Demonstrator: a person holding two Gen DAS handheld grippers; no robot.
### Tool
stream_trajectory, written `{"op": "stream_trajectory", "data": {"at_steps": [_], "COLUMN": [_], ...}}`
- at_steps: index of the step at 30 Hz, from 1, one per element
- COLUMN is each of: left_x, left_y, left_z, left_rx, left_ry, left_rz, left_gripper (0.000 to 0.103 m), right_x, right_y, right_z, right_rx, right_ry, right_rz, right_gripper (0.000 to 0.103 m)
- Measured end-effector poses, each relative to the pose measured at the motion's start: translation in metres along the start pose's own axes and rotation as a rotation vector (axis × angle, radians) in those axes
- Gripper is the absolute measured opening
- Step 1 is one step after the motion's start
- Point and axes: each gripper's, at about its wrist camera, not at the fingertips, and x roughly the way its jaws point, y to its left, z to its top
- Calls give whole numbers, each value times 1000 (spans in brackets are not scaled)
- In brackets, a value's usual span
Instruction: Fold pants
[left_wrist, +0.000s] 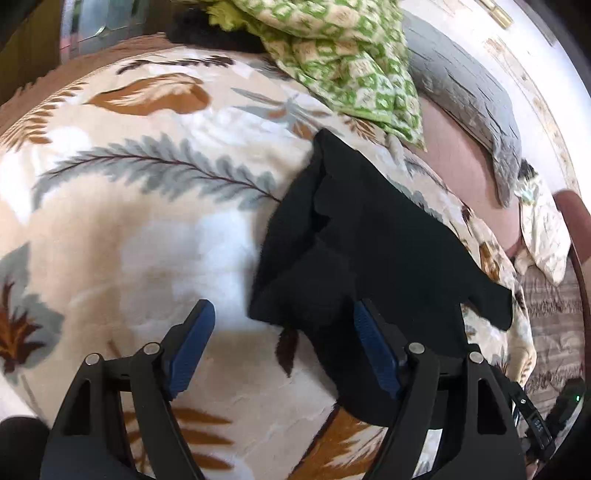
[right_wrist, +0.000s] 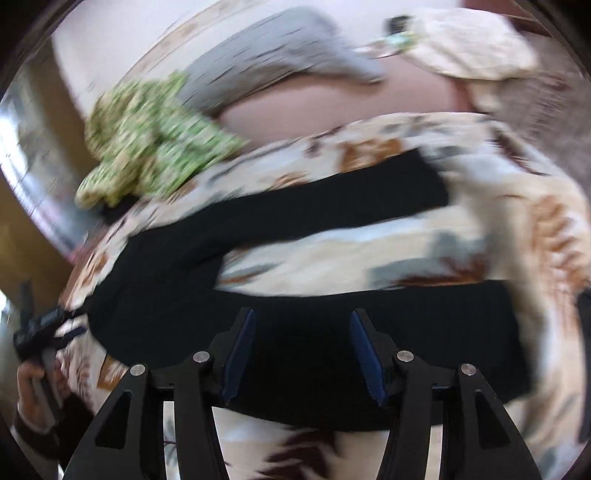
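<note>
Blue-padded jaws stand wide on both tools, holding nothing: the left gripper (left_wrist: 282, 354) hovers at the crumpled near edge of the black pants (left_wrist: 369, 258), the right gripper (right_wrist: 303, 354) over a leg. A good grasp would likely pinch one layer's edge and pull it flat before folding. Beyond, the pants sprawl with legs apart on the leaf-print blanket (left_wrist: 147, 221).

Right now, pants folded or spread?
Spread, not folded: the black pants lie with both legs apart in a V on the floral blanket.
</note>
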Motion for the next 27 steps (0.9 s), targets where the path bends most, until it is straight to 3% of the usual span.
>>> {"op": "stream_trajectory", "data": {"at_steps": [1,3,5,8,10,12,13,16,19,27], "left_x": [3,7,5,-8,-16,-22,-23,-11,22,94], "left_y": [-3,-9,-14,-21,-24,-26,-26,-35,-44,-52], "left_z": [-1,-3,-3,4,15,32,41,70,100,143], "left_rx": [23,70,128,189,204,201,197,222,253,290], "left_ry": [11,42,71,78,55,16,-3,-18,39,150], "left_rz": [11,50,63,60,60,40,22,-27,-21,9], "left_gripper": [77,61,54,52,56,80,83,89,89,89], "right_x": [8,26,49,67,65,61,59,64,83,148], "right_y": [11,30,46,62,66,65,62,58,52,31], "right_z": [-3,-6,-13,-19,-13,3,16,51,85,145], "right_rx": [-30,-72,-114,-212,-250,-238,-225,-263,-348,-521], "right_ry": [25,67,132,184,188,167,139,80,48,80], "right_rz": [20,53,58,31,51,84,93,77,44,12], "right_gripper": [55,55,55,60,60,63,67,69,74,81]}}
